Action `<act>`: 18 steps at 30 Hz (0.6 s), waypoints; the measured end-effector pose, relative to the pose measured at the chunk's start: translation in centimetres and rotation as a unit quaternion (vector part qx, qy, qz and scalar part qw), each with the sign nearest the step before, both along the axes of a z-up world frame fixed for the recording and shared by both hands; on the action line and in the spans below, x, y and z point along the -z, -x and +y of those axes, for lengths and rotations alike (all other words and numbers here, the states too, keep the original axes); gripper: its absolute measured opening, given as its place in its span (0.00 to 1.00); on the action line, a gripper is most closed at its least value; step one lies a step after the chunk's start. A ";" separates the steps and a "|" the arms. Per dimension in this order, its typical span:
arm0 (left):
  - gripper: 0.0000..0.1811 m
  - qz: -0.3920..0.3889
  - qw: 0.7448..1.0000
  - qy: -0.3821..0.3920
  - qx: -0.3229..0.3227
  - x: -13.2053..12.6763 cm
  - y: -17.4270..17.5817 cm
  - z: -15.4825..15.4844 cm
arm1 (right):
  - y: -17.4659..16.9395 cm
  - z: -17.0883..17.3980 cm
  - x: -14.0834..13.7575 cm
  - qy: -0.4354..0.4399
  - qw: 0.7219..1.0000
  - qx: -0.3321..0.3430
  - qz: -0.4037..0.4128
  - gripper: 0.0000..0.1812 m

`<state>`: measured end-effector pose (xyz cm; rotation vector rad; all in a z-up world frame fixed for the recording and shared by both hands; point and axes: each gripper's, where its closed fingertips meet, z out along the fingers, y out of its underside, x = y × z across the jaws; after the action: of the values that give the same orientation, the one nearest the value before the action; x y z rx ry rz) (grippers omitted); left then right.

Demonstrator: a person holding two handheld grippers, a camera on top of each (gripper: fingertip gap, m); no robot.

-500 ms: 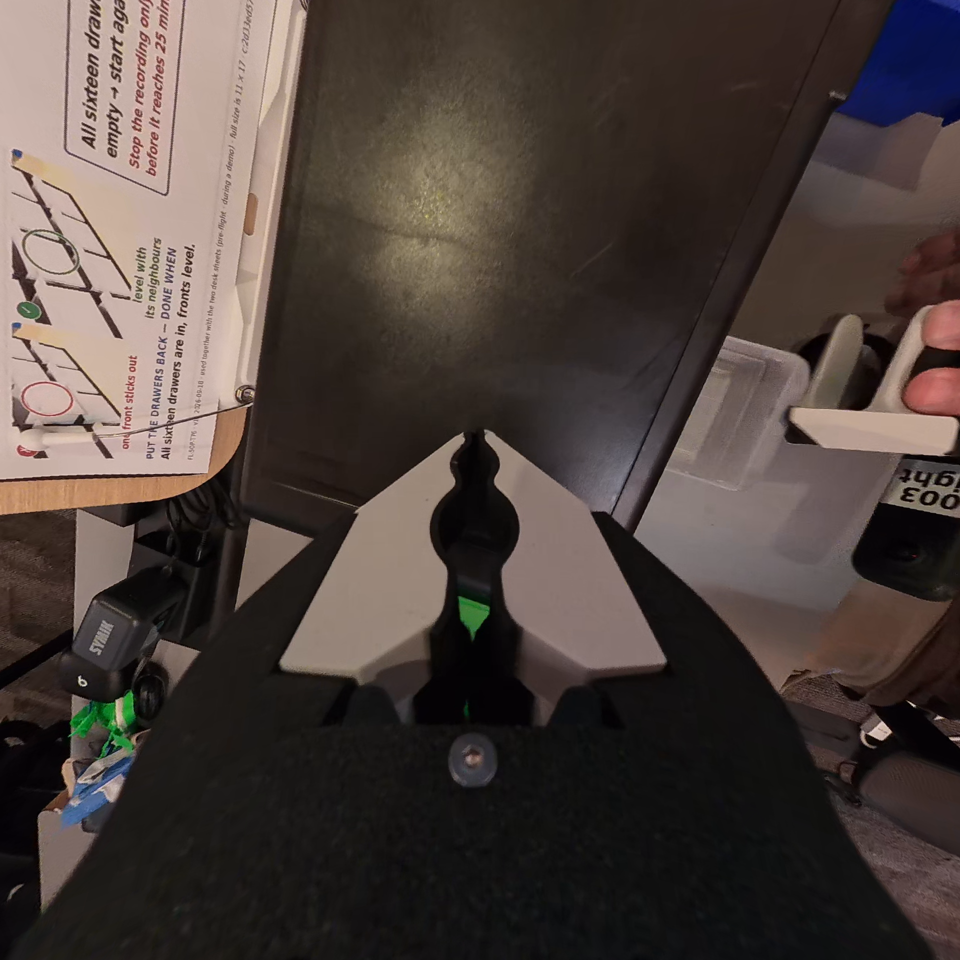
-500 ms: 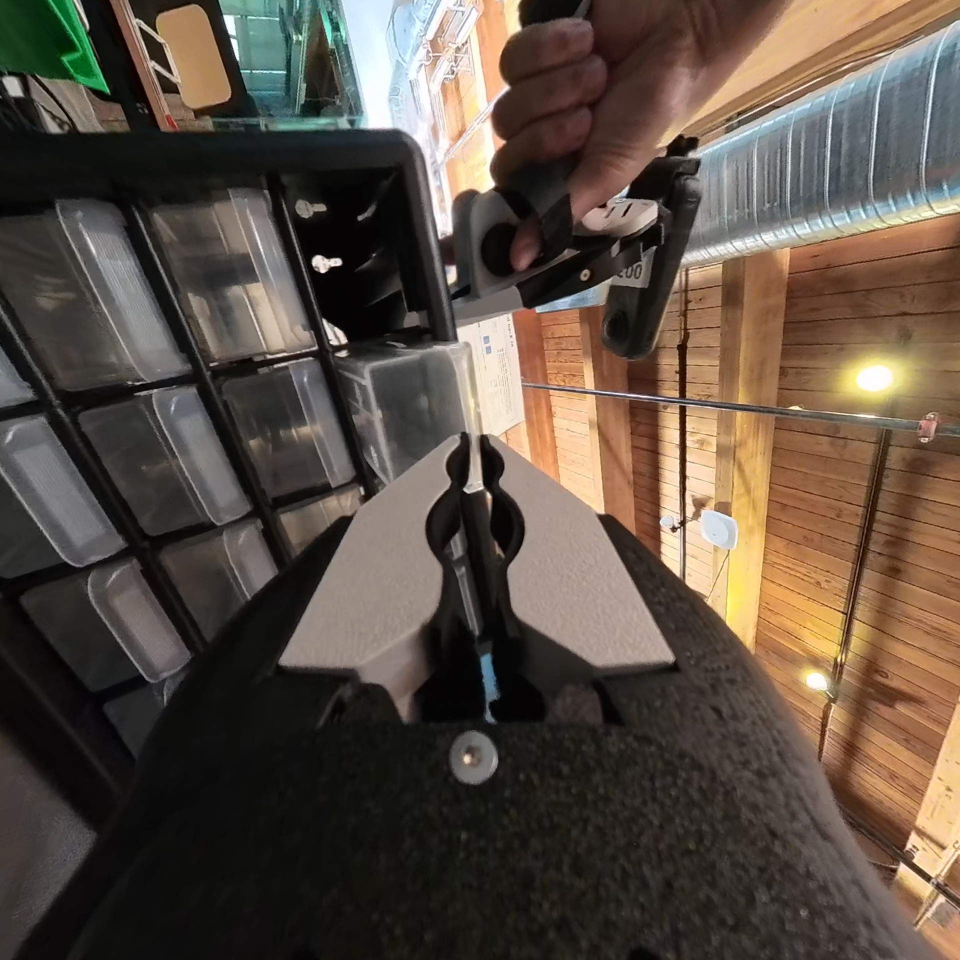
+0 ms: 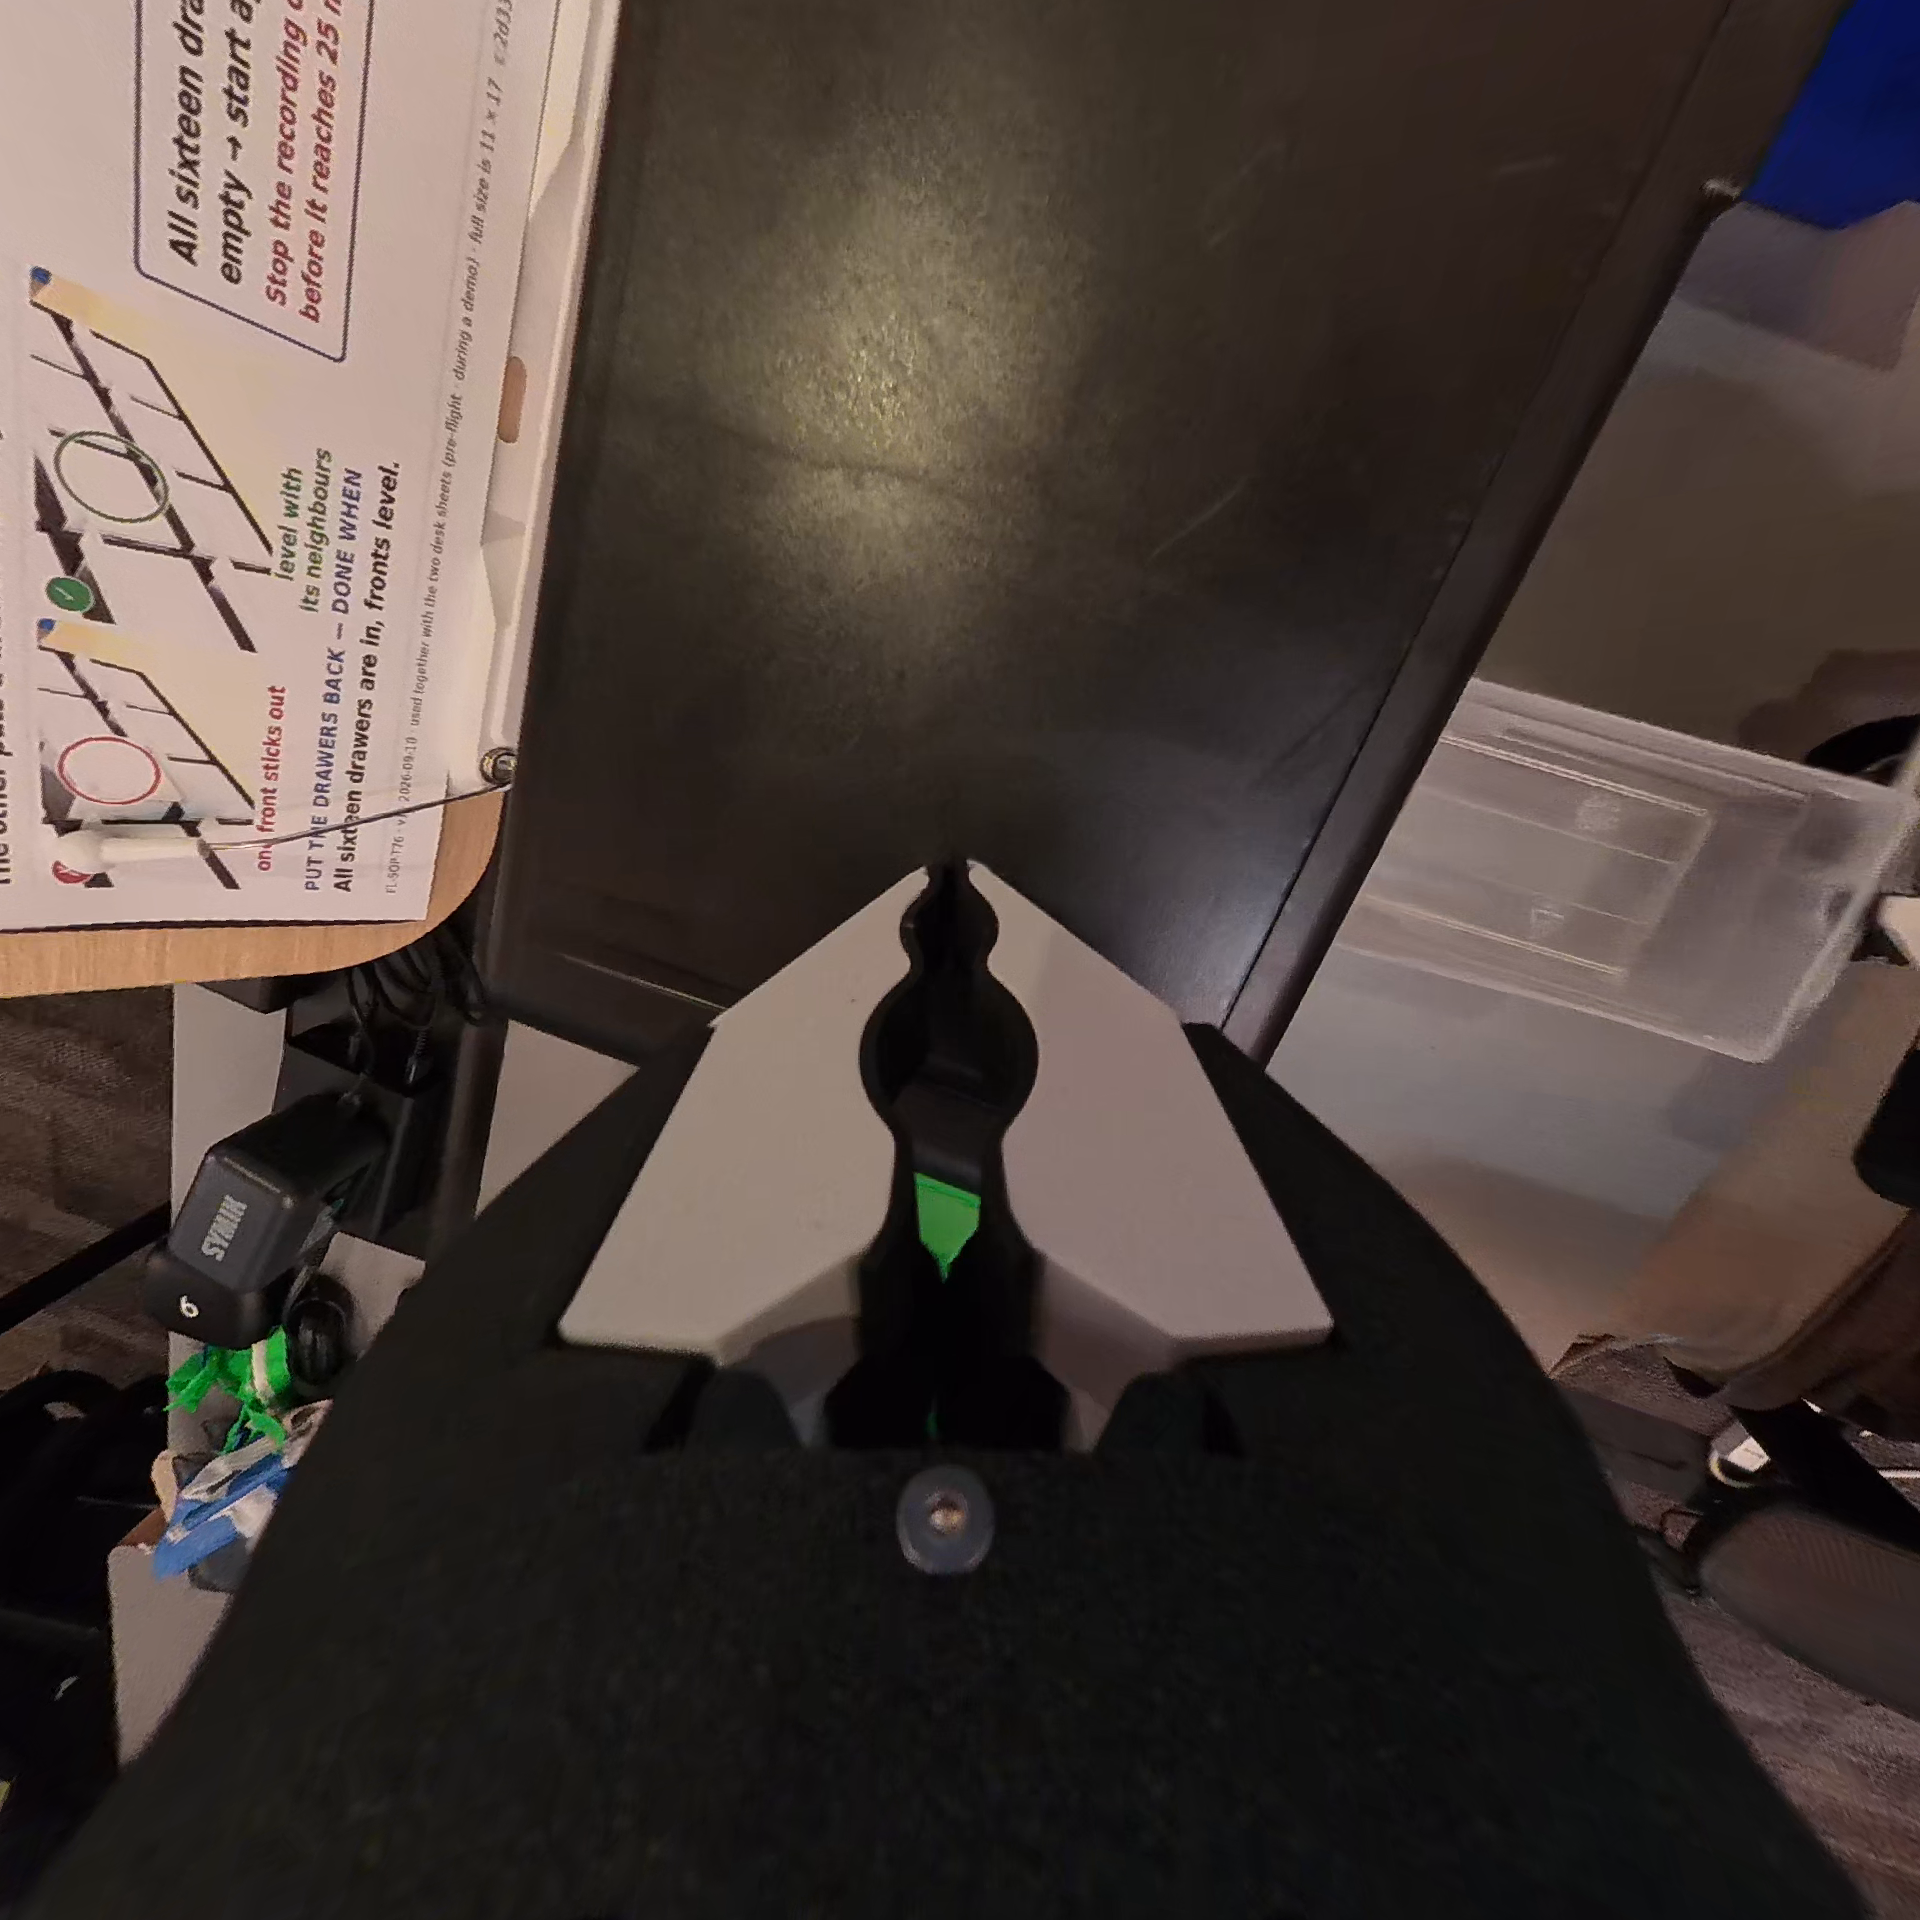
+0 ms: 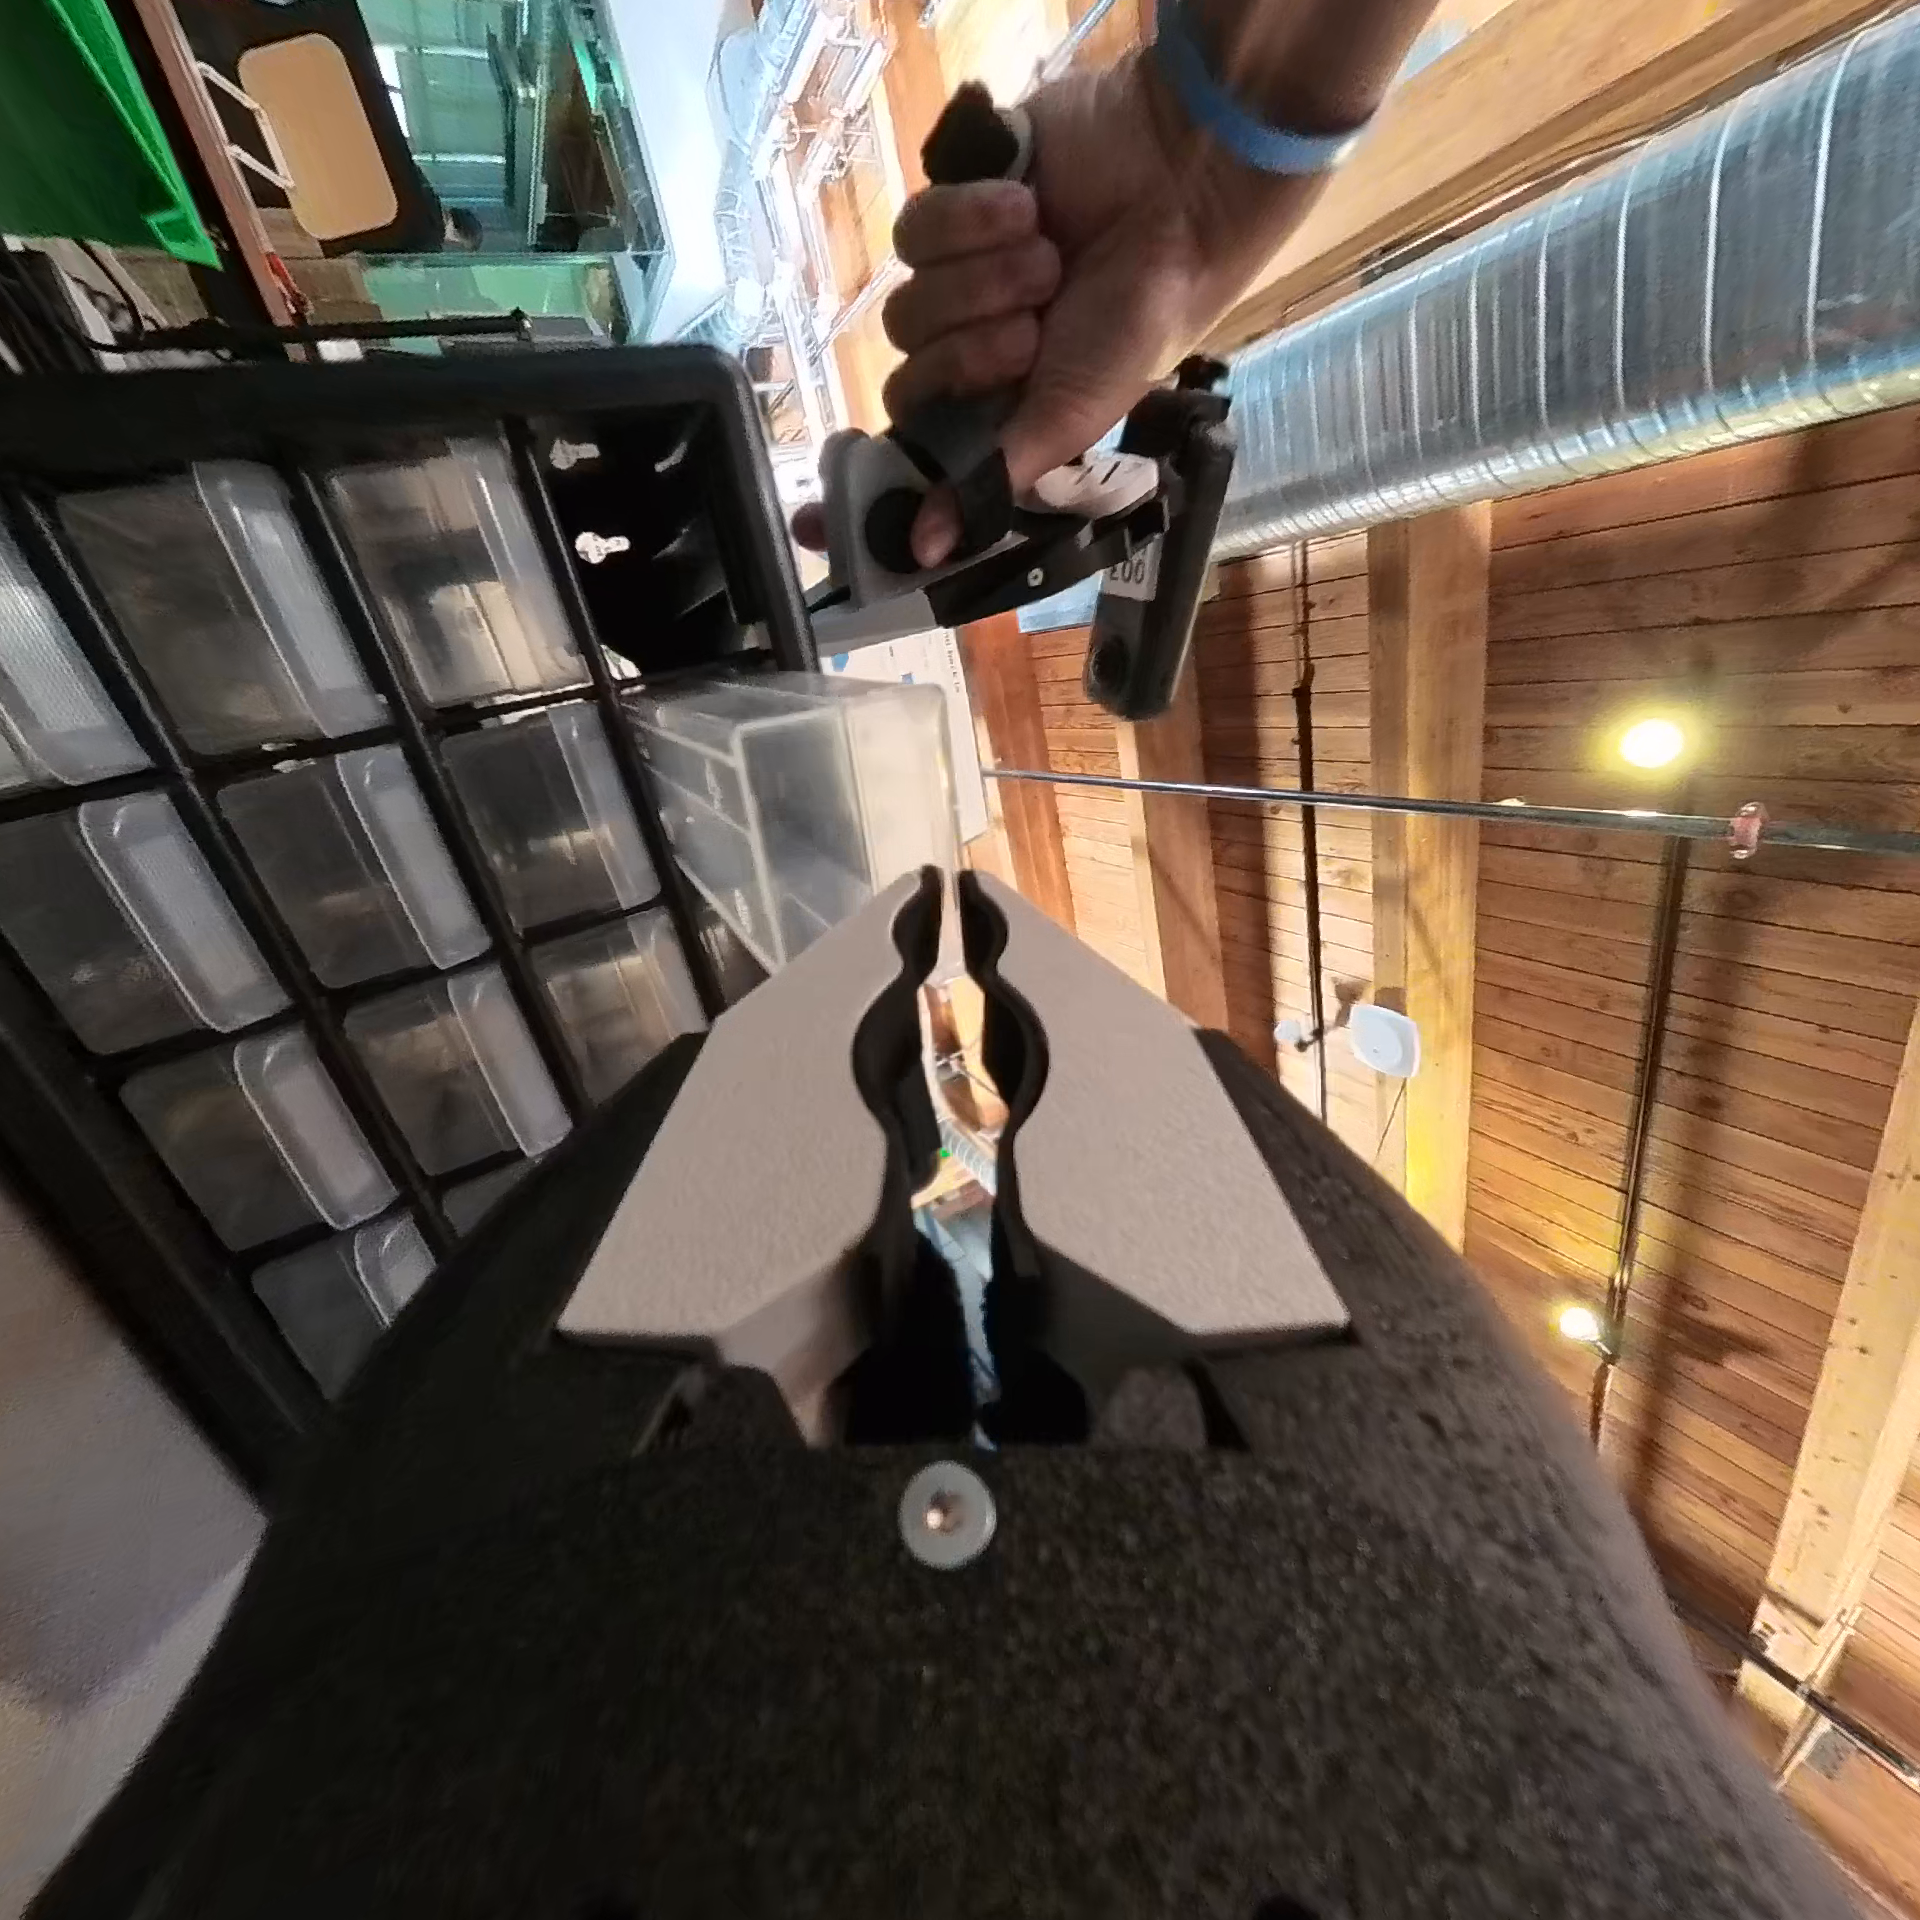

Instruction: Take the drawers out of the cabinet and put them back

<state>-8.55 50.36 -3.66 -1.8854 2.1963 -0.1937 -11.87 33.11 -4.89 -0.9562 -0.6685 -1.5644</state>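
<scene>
Right wrist view has the right gripper (image 4: 943,883) pinched on the thin front lip of a clear drawer (image 4: 800,800), its two grey fingers (image 4: 790,1091) drawn close with only the plastic tab between their tips. The drawer sits just above centre frame, partly out of the black cabinet (image 4: 416,416), and its long axis runs from the fingertips back and left into its slot at the cabinet's right-hand column. So the pull runs along that axis, toward the camera, and I'd judge any sideways drift would bind the drawer against the frame. The slot above it, toward the upper middle of the frame, is dark and empty; the other slots hold clear drawers. The left gripper (image 4: 831,613) shows there in a person's hand (image 4: 997,301), set against the cabinet's right edge at the top. In the left wrist view its fingers (image 3: 800,1122) are brought together, tips meeting on the black side panel (image 3: 987,468), seemingly bracing it; the drawer (image 3: 1579,862) juts out at centre right. The right gripper is the one on the drawer.
</scene>
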 end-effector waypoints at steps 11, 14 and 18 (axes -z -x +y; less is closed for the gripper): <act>0.00 0.020 0.999 -0.041 0.004 0.0 0.0 0.0 | 0.4 -4.6 -2.2 -0.016 0.999 0.014 0.037 0.01; 0.00 0.016 0.999 -0.038 0.003 0.0 0.0 0.0 | 1.6 -4.6 -2.1 -0.001 1.000 0.004 -0.006 0.01; 0.00 0.009 0.999 -0.032 0.000 0.0 0.0 0.0 | 1.8 -5.8 -1.5 0.051 0.997 -0.059 0.011 0.01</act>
<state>-8.52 50.37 -3.64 -1.8600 2.1885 -0.1050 -13.67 27.35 -3.40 -0.9902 -0.7811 -1.4259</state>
